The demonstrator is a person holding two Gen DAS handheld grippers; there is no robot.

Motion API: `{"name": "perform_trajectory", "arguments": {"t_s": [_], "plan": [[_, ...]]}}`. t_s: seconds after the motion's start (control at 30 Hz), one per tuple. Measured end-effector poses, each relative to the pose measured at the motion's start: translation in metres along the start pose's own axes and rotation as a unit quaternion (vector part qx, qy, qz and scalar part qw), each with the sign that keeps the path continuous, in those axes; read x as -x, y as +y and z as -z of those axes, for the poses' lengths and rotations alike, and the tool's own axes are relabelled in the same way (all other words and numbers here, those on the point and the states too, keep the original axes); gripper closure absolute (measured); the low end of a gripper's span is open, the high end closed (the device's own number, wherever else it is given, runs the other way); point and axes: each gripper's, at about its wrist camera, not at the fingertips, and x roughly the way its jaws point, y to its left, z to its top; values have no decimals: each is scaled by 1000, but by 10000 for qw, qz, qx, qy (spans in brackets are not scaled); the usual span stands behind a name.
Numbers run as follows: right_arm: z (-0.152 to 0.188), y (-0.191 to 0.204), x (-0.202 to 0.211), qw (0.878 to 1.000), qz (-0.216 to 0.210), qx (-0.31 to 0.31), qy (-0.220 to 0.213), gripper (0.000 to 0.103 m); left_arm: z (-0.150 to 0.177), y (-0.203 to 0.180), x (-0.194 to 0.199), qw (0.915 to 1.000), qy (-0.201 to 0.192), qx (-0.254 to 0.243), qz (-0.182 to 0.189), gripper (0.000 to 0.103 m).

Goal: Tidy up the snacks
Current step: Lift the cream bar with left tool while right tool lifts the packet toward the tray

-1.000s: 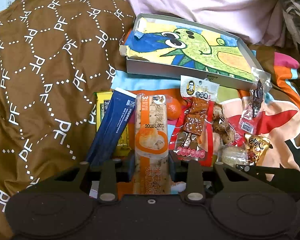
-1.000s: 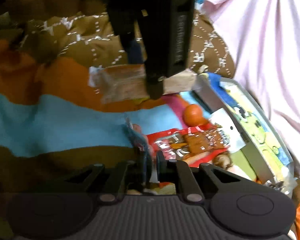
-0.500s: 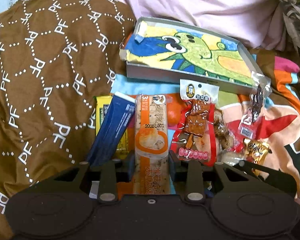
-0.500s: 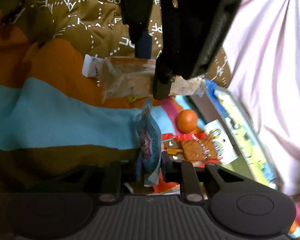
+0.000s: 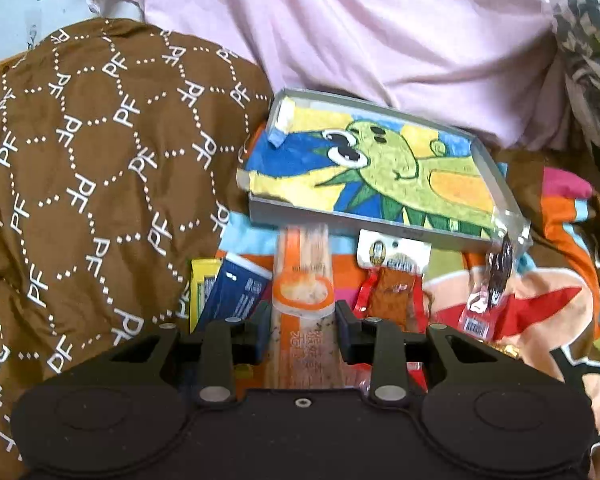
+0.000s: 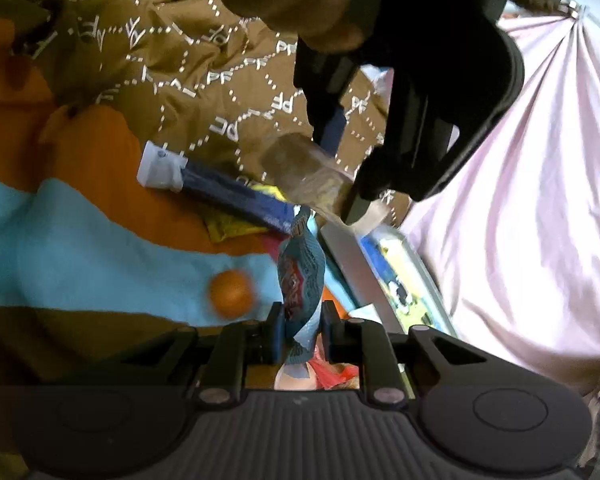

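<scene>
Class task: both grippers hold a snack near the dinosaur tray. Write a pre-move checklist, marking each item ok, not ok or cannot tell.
1. Left gripper shut on the orange-and-white cake packet: ok.
2. Right gripper shut on the blue snack packet: ok.
3. Dinosaur tray free of snacks: ok.
4. Packet tip over the tray's near wall: cannot tell, it is blurred.
5. Grippers apart from each other: ok.
6. Orange at rest on the blanket: cannot tell, blurred.

Bare tray floor (image 5: 380, 168) (snack pile (image 5: 392, 292) just before)
</scene>
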Motion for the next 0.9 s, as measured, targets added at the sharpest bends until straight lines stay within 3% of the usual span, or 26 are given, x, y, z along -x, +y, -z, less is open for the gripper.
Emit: {"name": "perform_trajectory", "arguments": {"t_s": [0.07, 0.1, 0.13, 0.4, 0.63, 0.77, 0.9], "plan": [[-1, -1, 2, 10000, 39, -25, -58, 83, -3, 0, 2, 10000, -33, 29, -5, 70], [-2, -1, 3, 9999, 60, -14, -88, 83, -4, 0, 2, 10000, -53, 38, -10, 80], [-3, 0, 6, 9999, 64, 5, -107, 83, -4, -1, 2, 10000, -32, 13, -13, 101], [-8, 2, 14, 9998, 28, 48, -185, 83, 4, 12, -14, 9991, 387, 140, -129, 97], [-7, -16, 14, 9987, 190, -473, -31, 83, 14, 33, -28, 9974, 661, 276, -74, 81], [-4, -27, 15, 9966, 399, -713, -81, 83, 26, 38, -34, 9979, 646, -15, -16, 70], [-3, -37, 15, 9935, 521, -999, -173, 83, 41, 39, -39, 9957, 753, -478, 245, 66]]}}
